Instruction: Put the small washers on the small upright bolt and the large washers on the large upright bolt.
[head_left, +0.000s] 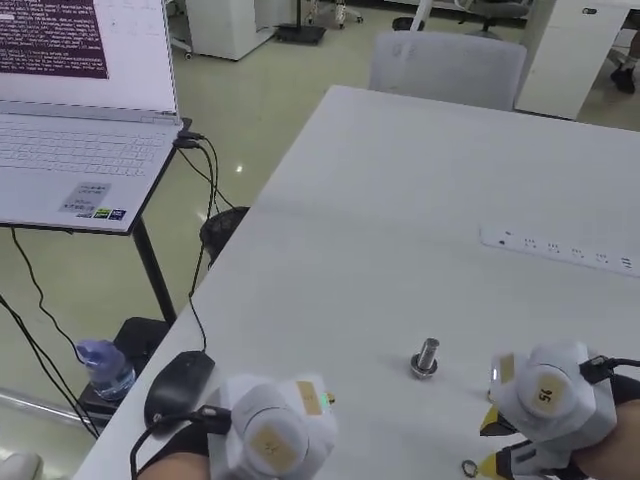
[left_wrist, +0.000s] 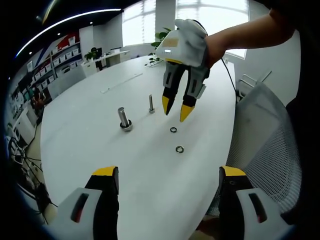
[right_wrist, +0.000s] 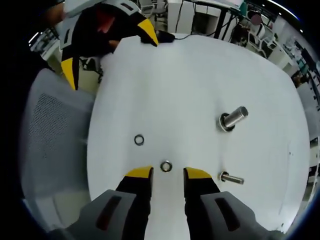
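Right gripper view | right gripper (right_wrist: 167, 174) jaws parted, empty, a washer (right_wrist: 166, 166) just ahead between the tips, lower centre | left gripper (left_wrist: 169, 171) spread wide, empty | descend squarely, pinch the rim, judge size before choosing large bolt (right_wrist: 232, 119) or small bolt (right_wrist: 231, 178), lower right

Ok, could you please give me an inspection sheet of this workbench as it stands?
Surface: white table, no marks seen.
Job's things: large bolt and small bolt upright, standing apart; first washer and second washer lie loose on the table, sizes too small to tell.
Clutter: power strip at the right; mouse near the left edge.
Grippers: right claw open, poised over the first washer; left claw wide open, holding nothing.
Cables: black cables hang from the laptop beside the table.
Surroundings: laptop on a side stand, water bottle below it, chair at the far end.
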